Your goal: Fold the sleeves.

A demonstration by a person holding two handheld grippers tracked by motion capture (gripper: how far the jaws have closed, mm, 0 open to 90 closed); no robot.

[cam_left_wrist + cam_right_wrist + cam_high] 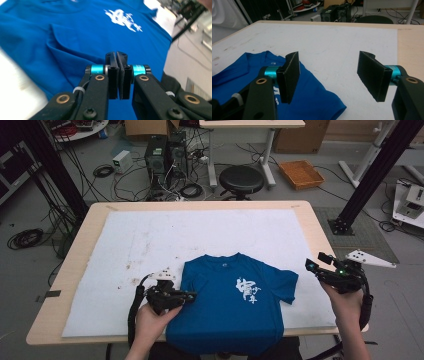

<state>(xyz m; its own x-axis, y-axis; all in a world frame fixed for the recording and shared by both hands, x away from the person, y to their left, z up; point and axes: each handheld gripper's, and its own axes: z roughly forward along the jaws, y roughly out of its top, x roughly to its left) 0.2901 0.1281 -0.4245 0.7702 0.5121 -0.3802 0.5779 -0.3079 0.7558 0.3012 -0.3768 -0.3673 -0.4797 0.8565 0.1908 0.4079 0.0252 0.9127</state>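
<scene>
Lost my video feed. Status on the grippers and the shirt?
Left gripper shut, no cloth visibly pinched, over blue T-shirt. Right gripper open, empty, off the right sleeve. Shirt flat on white mat, nothing obstructing.

Even, soft indoor light, faint shadows; the left gripper view is motion-blurred at its edges.

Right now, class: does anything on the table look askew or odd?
Yes. The T-shirt lies unevenly: its left sleeve is folded in over the body while the right sleeve is spread out, and its hem hangs over the near table edge. The white mat also shows brown stains.
</scene>
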